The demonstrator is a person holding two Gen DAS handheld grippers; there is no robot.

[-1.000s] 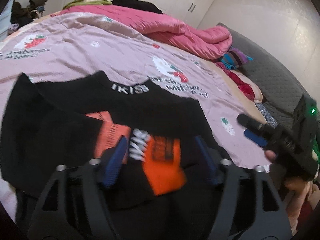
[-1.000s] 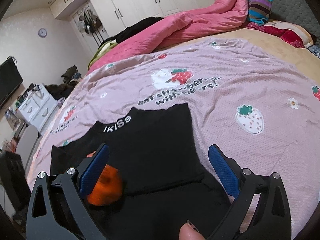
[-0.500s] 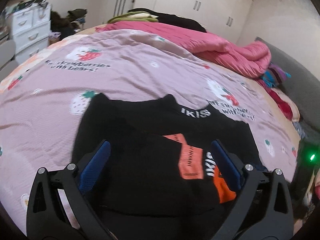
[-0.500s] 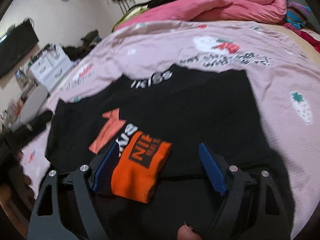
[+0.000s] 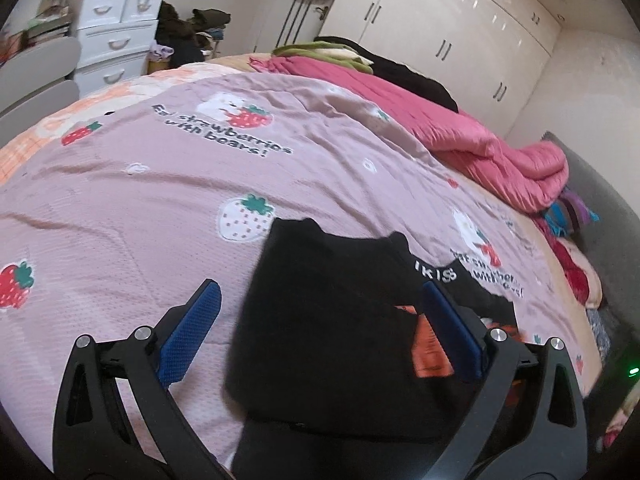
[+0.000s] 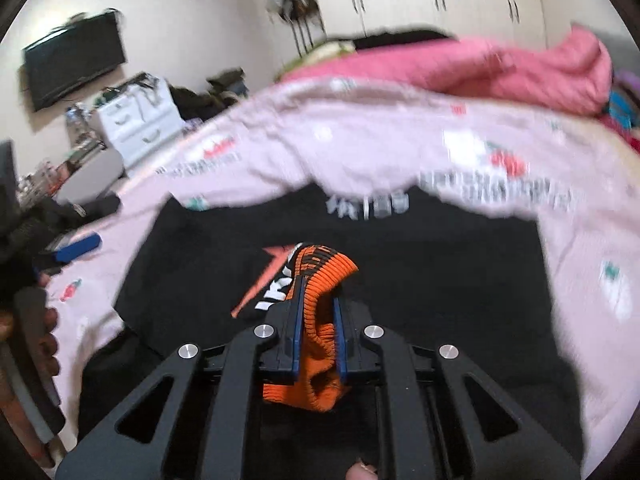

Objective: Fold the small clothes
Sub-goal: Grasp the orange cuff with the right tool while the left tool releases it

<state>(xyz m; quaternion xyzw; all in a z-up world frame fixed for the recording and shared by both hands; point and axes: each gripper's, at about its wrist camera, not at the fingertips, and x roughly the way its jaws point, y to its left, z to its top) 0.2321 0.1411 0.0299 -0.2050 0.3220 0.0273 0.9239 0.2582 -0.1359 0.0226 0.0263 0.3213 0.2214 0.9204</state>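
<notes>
A small black sweater (image 5: 332,340) with white collar lettering and an orange print lies spread on the pink strawberry bedspread (image 5: 160,200). My left gripper (image 5: 320,288) hovers over the sweater's left part, open, with nothing pinched between its blue pads. In the right wrist view the sweater (image 6: 440,272) fills the middle, and my right gripper (image 6: 318,292) is shut on its ribbed orange cuff (image 6: 324,264), which bunches up between the pads. The left gripper (image 6: 76,248) shows at the far left of that view, held by a hand (image 6: 44,332).
A rolled pink quilt (image 5: 500,148) and other bedding lie along the far side of the bed. White drawers (image 5: 116,40) stand beyond the bed's left corner, a wall TV (image 6: 74,64) hangs above them, and wardrobes line the back wall.
The right gripper's jaws closed on the orange cuff. The left gripper opened wide and swung left, from over the sweater's printed middle to its left part.
</notes>
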